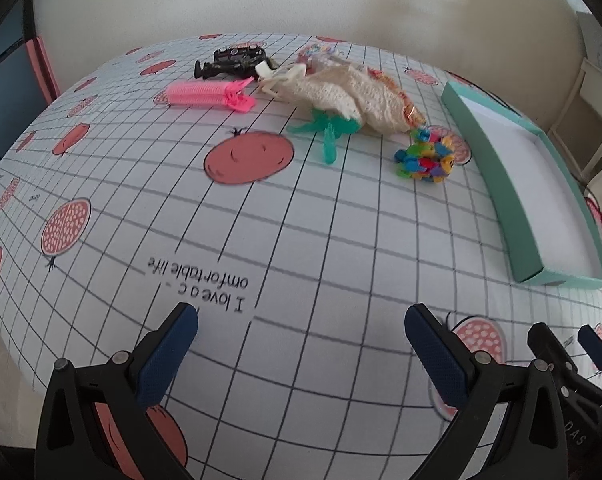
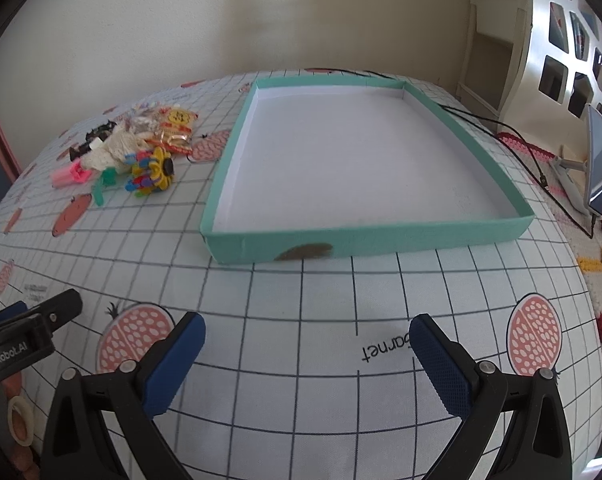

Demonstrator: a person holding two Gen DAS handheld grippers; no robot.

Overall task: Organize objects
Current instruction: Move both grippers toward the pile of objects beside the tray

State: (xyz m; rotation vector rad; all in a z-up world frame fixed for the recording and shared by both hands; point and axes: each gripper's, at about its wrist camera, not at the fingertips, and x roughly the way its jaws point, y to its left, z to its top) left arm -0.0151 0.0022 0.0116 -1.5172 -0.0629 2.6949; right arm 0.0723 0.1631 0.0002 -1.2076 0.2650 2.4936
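Both sets of jaws stand wide apart and hold nothing: the left gripper (image 1: 301,344) and the right gripper (image 2: 307,352) hover over the near edge of the tablecloth (image 1: 301,240).

Toward the far left corner lies the pink hair roller (image 1: 205,94), with a black toy (image 1: 231,62) just behind it. Next come a cream knitted piece (image 1: 341,92) heaped over snack packets, a green plastic piece (image 1: 329,132) at its near side, then a multicoloured bead cluster (image 1: 427,156). Along the right edge sits the teal tray (image 2: 381,236), with nothing in it.

The pile is tangled, so a grab at the knit could likely drag its neighbours along. The beads might scatter if pinched loosely, and the roller could roll off.
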